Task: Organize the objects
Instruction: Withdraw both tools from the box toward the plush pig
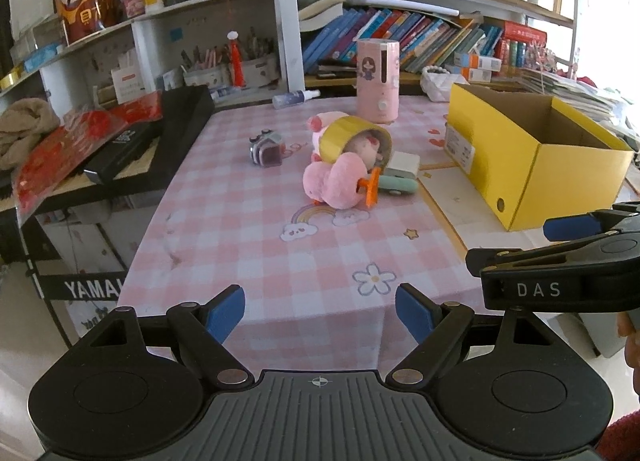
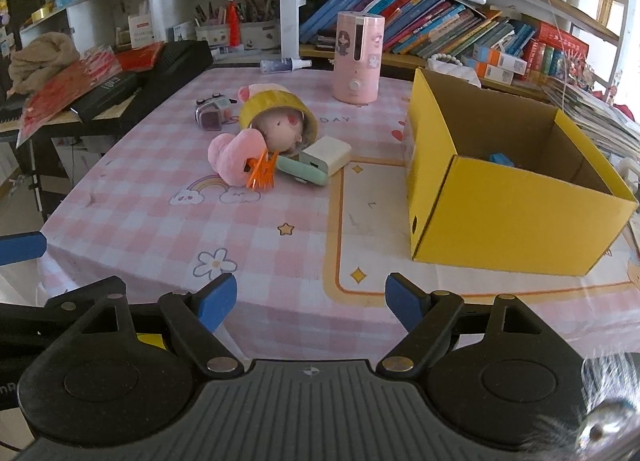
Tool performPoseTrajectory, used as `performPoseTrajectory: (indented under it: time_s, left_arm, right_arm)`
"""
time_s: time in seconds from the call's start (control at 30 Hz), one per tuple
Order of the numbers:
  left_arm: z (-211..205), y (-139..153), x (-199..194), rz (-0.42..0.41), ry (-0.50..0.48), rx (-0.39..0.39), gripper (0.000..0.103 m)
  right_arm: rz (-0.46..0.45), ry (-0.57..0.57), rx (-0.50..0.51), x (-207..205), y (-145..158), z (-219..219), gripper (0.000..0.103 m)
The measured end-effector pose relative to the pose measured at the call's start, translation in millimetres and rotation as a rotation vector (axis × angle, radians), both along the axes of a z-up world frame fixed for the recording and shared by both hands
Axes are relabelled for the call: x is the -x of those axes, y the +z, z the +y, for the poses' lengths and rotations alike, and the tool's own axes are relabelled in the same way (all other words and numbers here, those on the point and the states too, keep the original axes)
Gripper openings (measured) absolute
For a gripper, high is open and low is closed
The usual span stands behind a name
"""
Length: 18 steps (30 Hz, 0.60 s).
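Note:
A pink plush pig (image 1: 340,177) (image 2: 276,129) lies mid-table with a yellow tape roll (image 1: 352,137) (image 2: 276,109) around its head. An orange clip (image 1: 370,187) (image 2: 262,173), a mint green device (image 1: 396,183) (image 2: 302,171) and a white block (image 1: 404,163) (image 2: 328,153) lie against it. A small purple watch (image 1: 266,149) (image 2: 212,113) lies to the left. An open yellow box (image 1: 560,177) (image 2: 500,221) stands at the right, with a blue item (image 2: 502,159) inside. My left gripper (image 1: 320,313) and right gripper (image 2: 310,303) are open and empty, at the near table edge.
A pink humidifier (image 1: 378,79) (image 2: 358,61) and a spray bottle (image 1: 296,98) (image 2: 284,65) stand at the back. A black keyboard (image 1: 160,137) with red packets is on the left. Bookshelves (image 2: 440,21) line the back wall. The right gripper's body (image 1: 560,269) shows at the right of the left wrist view.

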<state>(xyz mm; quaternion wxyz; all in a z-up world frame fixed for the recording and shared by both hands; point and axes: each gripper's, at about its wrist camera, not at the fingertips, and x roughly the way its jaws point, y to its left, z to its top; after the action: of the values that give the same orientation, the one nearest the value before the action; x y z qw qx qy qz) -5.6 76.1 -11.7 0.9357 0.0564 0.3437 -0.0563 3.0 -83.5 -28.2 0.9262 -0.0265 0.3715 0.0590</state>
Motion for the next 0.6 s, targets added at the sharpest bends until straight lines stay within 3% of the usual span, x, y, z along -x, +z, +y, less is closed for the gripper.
performPoseTrajectory:
  time_s: [0.37,0.47,0.6]
  left_arm:
    - [-3,3,-44,-0.019,0.034,-0.002,0.085]
    - [-5,3,-56,-0.023,0.044,-0.001,0.093]
    - [-7,2,-72,-0.027,0.068,0.006,0.094]
  right_arm:
    - [-0.051,0.002,-0.009,-48,7,-4,0.084]
    - [-0.065,0.008,-0.020,-65,9,-6,0.086]
    - [-0.078,0.024,-0.030,-85,11,-8,0.090]
